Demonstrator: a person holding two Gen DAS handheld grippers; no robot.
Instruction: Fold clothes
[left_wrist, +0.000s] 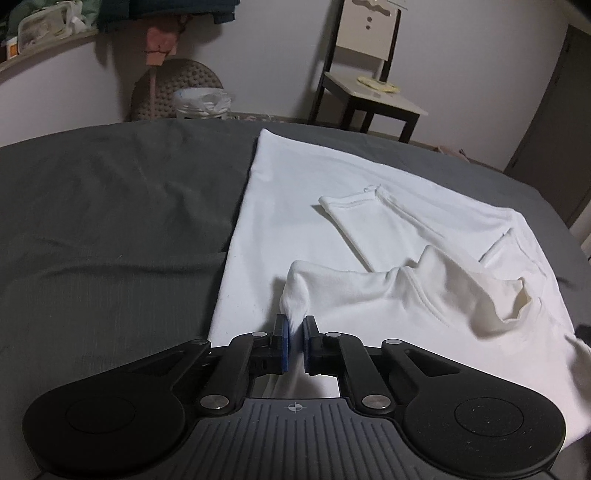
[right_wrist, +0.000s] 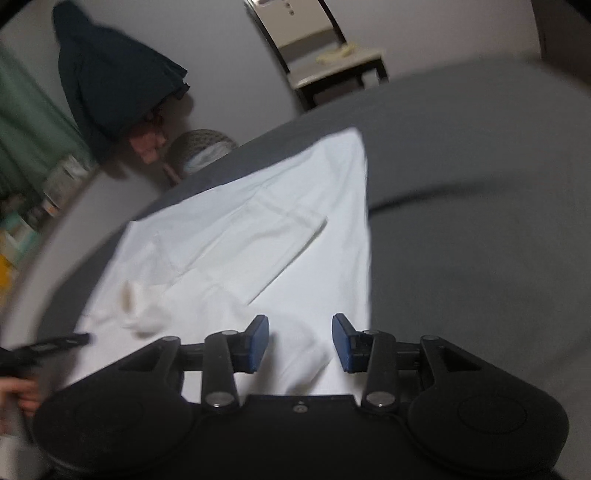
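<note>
Here, my left gripper (left_wrist: 295, 332) pinches the white cotton long-sleeved top's (left_wrist: 295, 206) cuff (left_wrist: 293, 295), probably to fold its sleeve inward | right gripper (right_wrist: 300, 341) hovers spread over grey bedsheet (right_wrist: 480, 221).

A bedroom at home. There's a bed (left_wrist: 110, 206) in grey sheets, a wooden chair (left_wrist: 373, 88) by the wall, and a cluttered shelf (left_wrist: 40, 48).

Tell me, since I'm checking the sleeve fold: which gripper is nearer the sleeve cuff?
Left. The left gripper pinches the sleeve cuff; the right gripper hovers open, apart.
</note>
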